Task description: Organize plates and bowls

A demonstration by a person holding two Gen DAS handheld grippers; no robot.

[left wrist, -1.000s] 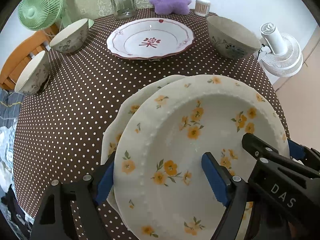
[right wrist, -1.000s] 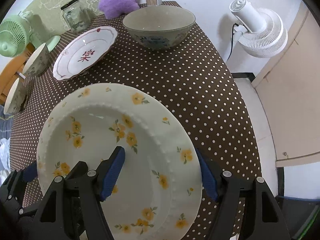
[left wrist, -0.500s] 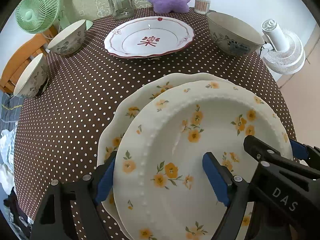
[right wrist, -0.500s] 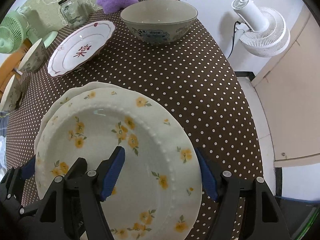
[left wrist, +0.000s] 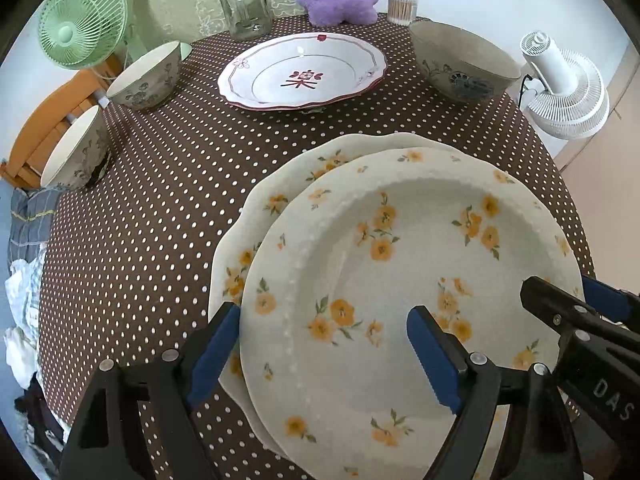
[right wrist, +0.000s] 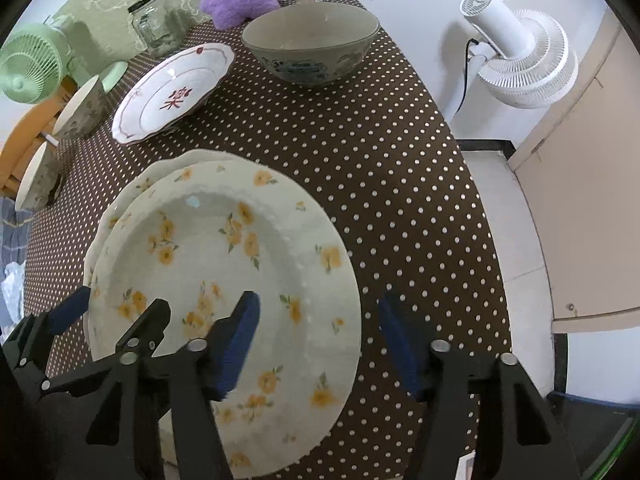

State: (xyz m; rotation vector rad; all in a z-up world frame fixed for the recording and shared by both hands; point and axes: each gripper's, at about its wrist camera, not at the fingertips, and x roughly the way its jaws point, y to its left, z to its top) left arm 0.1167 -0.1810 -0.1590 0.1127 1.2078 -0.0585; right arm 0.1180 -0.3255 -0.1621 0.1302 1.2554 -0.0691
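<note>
On the brown white-dotted worktop (left wrist: 152, 208) stand three plates and three bowls. Two cream round plates with yellow flowers are stacked at the near edge — the upper flowered plate (left wrist: 400, 280) sits on the lower flowered plate (left wrist: 272, 200), shifted a little toward the right edge. One white scalloped plate with a red rim (left wrist: 304, 72) lies near the far edge, one large grey-green bowl (right wrist: 310, 42) at the far right corner, and two smaller pale bowls (left wrist: 146, 74) along the left edge.

The left tool (left wrist: 324, 356) points steeply down, jaws wide, astride the upper plate's left rim — one pad outside it, one over the well, neither pressing. The right tool (right wrist: 318, 344) also points steeply down; its jaws are closing astride the right rim, not yet gripping.
</note>
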